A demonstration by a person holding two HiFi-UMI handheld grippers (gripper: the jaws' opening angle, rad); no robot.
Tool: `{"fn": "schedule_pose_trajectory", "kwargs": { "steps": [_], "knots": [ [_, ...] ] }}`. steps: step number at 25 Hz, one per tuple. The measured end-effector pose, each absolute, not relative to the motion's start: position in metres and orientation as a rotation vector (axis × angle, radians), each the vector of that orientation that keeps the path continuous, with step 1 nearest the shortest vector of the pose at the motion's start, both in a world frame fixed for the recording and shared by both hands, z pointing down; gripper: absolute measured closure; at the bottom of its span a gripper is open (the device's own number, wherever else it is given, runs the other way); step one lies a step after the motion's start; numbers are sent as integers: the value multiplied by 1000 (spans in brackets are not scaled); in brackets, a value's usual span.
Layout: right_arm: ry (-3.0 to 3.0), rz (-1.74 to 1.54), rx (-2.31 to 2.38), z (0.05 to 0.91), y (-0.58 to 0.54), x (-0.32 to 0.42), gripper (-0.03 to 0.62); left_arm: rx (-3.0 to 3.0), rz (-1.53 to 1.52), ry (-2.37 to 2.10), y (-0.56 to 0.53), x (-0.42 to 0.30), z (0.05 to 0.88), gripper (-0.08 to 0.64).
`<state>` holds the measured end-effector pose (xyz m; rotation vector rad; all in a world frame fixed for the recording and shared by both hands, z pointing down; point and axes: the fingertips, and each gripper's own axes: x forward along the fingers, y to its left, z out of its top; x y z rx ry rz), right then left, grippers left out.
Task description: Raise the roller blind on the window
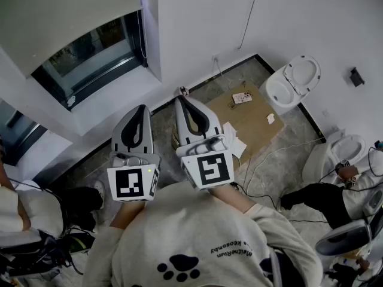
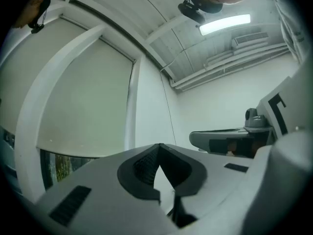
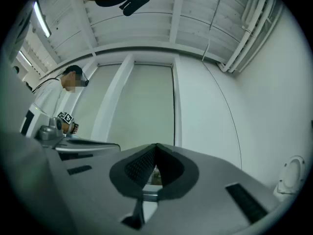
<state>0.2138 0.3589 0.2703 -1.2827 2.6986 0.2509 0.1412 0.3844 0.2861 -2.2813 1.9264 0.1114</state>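
Left claw (image 1: 142, 110) pressed together, empty; right claw (image 1: 184, 100) just beside it, likewise closed. Blind (image 1: 60, 11) up-left, covering most of window (image 1: 90, 61), apart from both. Cardboard (image 1: 251, 118) on floor ahead; toilet (image 1: 293, 82) right.

My left gripper (image 1: 142, 109) sits just left of my right gripper (image 1: 182, 100), window (image 1: 90, 61) ahead-left of both. Roller blind (image 2: 83, 97) over window's upper part. Cardboard (image 1: 254, 121) on floor right of grippers, toilet (image 1: 292, 84) beyond it.
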Motion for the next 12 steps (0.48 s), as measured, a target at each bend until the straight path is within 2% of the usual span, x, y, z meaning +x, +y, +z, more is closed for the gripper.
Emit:
{"fn": "schedule_pose_trajectory", "kwargs": {
  "steps": [12],
  "knots": [
    [2690, 218, -1166, 262, 357, 230, 583, -2226, 97, 1955, 380, 159, 275, 554]
  ]
}}
